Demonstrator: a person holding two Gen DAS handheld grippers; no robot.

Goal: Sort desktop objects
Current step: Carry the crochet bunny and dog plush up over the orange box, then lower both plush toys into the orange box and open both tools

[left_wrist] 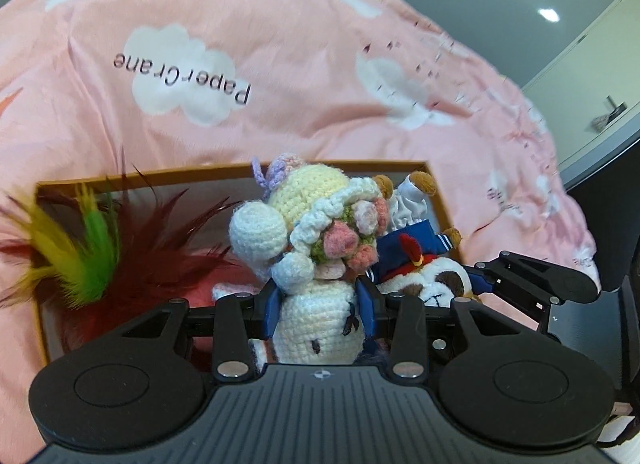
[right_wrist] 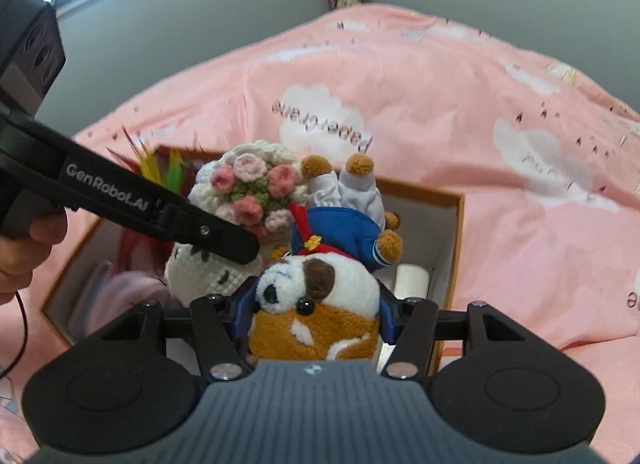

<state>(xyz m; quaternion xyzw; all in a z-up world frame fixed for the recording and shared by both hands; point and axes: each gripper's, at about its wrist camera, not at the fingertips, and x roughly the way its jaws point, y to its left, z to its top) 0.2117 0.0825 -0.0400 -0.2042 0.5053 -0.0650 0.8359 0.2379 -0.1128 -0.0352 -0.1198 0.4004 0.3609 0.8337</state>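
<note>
My left gripper [left_wrist: 318, 310] is shut on a cream crocheted doll [left_wrist: 316, 260] with a pink flower bouquet, held head toward the camera over an open cardboard box [left_wrist: 160, 174]. My right gripper [right_wrist: 316, 306] is shut on a brown and white plush dog [right_wrist: 316, 304] in a blue sailor suit, also upside down above the same box [right_wrist: 456, 224]. The two toys hang side by side, nearly touching. In the right wrist view the crocheted doll [right_wrist: 248, 200] sits left of the dog, partly behind the left gripper's black arm [right_wrist: 160, 208].
Red, yellow and green feathers [left_wrist: 92, 260] stick up at the box's left side. A white roll [right_wrist: 412, 278] and pink items lie inside the box. A pink cloud-print sheet [left_wrist: 280, 44] covers the surface all around. A hand [right_wrist: 20, 248] holds the left tool.
</note>
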